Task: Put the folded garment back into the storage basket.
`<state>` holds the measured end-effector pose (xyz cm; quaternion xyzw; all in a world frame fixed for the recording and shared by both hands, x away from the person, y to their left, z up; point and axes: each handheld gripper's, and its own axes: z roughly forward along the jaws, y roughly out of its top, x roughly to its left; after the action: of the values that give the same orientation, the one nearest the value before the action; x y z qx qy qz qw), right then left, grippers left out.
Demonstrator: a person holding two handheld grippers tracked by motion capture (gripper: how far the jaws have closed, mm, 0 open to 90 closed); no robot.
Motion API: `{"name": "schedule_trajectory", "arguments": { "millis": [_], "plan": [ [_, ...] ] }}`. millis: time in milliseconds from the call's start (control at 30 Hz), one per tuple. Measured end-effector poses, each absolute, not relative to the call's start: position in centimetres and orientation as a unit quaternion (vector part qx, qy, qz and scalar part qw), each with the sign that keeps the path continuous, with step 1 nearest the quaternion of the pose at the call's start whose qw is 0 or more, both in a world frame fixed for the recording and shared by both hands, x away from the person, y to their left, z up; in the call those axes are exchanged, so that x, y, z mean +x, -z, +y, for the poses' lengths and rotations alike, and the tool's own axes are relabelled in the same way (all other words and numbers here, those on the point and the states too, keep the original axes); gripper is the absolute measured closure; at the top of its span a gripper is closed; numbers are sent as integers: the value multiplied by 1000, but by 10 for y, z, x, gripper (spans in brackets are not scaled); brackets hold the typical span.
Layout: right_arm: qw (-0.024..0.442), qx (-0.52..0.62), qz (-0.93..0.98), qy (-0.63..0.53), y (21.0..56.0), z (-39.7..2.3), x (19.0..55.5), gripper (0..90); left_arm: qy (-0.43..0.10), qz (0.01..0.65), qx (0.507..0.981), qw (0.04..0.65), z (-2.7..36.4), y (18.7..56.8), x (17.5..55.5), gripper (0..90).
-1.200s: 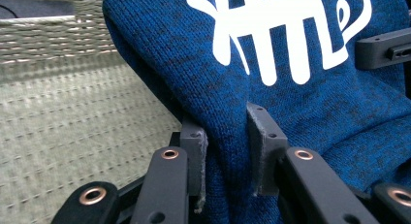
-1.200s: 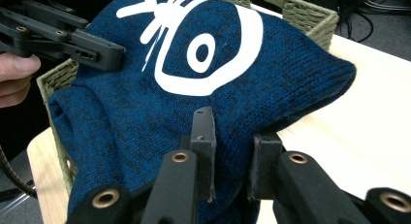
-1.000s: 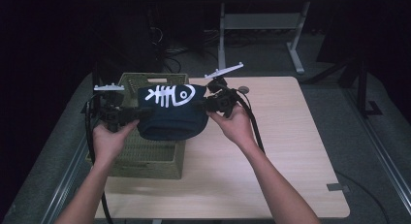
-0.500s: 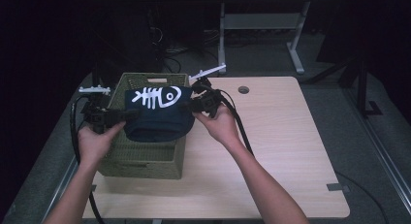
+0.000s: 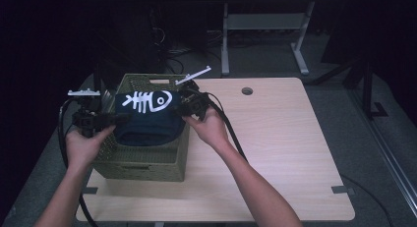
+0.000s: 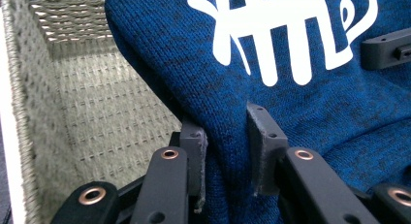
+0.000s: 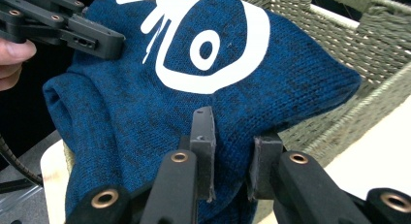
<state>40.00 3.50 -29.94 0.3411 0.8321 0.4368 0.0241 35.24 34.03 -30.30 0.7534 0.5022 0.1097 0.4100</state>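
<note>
My L gripper (image 6: 225, 153) and R gripper (image 7: 232, 158) each pinch a fold of the blue sweater (image 5: 145, 120), one per side, keeping it spread. Held over the woven basket (image 5: 147, 163), prob. for lowering in; can't tell if it touches the rim.

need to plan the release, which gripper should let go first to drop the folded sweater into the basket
Probably the left. The left gripper pinches the sweater edge already over the basket interior, so that side falls inside. The right gripper holds its edge above the basket's table-side rim and should carry it inward first.
</note>
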Motion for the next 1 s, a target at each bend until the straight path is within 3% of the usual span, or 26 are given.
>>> {"name": "schedule_trajectory", "arguments": {
  "millis": [1000],
  "plan": [
    [15, 334, 849, -410, 329, 78, 407, 754, -107, 526, 755, 377, 371, 333, 354, 689]
  ]
}}
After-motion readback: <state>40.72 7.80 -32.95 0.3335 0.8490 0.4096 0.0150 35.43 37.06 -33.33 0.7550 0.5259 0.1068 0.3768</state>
